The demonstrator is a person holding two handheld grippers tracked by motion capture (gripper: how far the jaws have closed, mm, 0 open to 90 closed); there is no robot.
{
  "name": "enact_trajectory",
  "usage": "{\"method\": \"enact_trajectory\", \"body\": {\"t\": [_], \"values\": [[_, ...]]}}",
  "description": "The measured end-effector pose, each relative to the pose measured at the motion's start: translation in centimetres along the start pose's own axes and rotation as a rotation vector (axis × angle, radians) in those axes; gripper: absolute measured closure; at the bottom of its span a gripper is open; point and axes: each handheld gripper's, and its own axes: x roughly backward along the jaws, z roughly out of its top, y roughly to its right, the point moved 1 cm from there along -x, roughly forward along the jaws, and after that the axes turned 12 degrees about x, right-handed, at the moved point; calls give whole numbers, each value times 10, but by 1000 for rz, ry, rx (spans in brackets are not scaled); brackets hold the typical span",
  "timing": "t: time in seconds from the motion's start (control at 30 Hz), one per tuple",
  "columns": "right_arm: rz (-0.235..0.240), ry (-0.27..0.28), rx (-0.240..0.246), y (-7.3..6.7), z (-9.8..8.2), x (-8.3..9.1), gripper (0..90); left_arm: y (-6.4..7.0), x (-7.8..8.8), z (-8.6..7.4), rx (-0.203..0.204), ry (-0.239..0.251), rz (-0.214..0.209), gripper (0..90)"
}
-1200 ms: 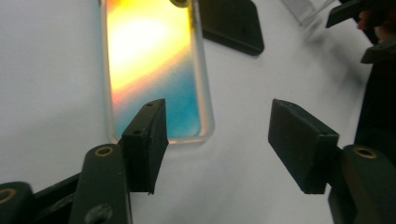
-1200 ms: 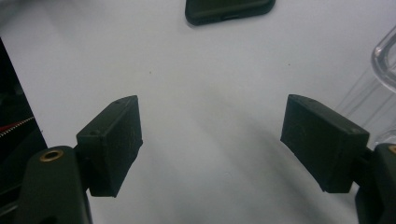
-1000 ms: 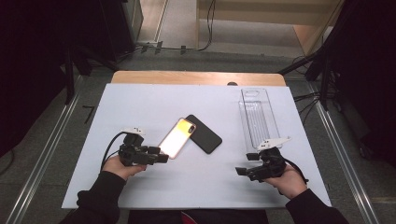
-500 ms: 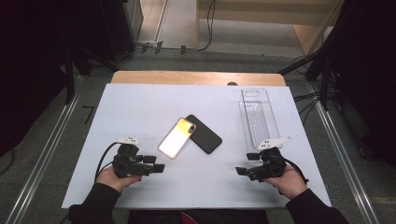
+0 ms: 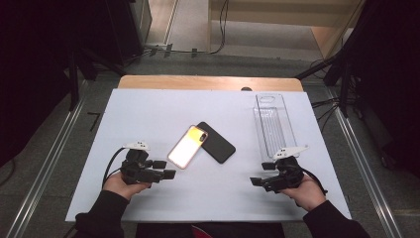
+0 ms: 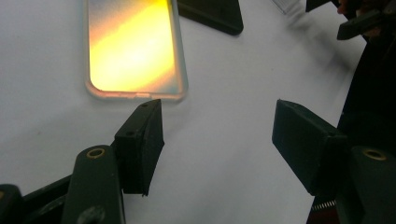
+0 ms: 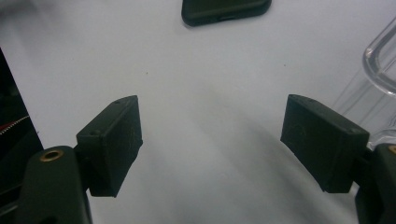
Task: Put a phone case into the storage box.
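The left gripper (image 5: 168,174) rests with jaws apart and empty just short of the glowing phone (image 5: 187,147) mid-table; the right gripper (image 5: 257,182) waits likewise. Next it must close in on the phone's edge.

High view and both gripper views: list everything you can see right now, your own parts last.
Phone: one, clear-rimmed, glowing yellow, mid-table, angled.
Black case: one, black, right of the phone, touching or tucked under its top end.
Clear tray: one, transparent, right side of the table, lengthwise.
Table: one, white top, wooden far edge.
Left hand-held gripper: one, black, open, near the phone's near end, holding nothing.
Right hand-held gripper: one, black, open, near the tray's near end, holding nothing.
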Motion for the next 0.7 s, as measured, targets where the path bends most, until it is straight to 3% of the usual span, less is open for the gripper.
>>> {"method": "enact_trajectory", "body": {"t": [0.2, 0.33, 0.47, 0.57, 0.7], "values": [[1, -4, 3, 0, 0, -1, 185, 0, -9, 13, -13, -2, 0, 334], [1, -6, 3, 0, 0, -1, 185, 1, -11, 23, 15, 3, -9, 288], [1, -6, 4, 0, 0, -1, 185, 3, -15, 35, 4, 9, -40, 188], [0, -5, 4, 0, 0, -1, 185, 2, -20, 44, 23, 36, -39, 3], [-1, -2, 3, 0, 0, 0, 185, 0, -23, 55, -4, 57, -16, 0]]}}
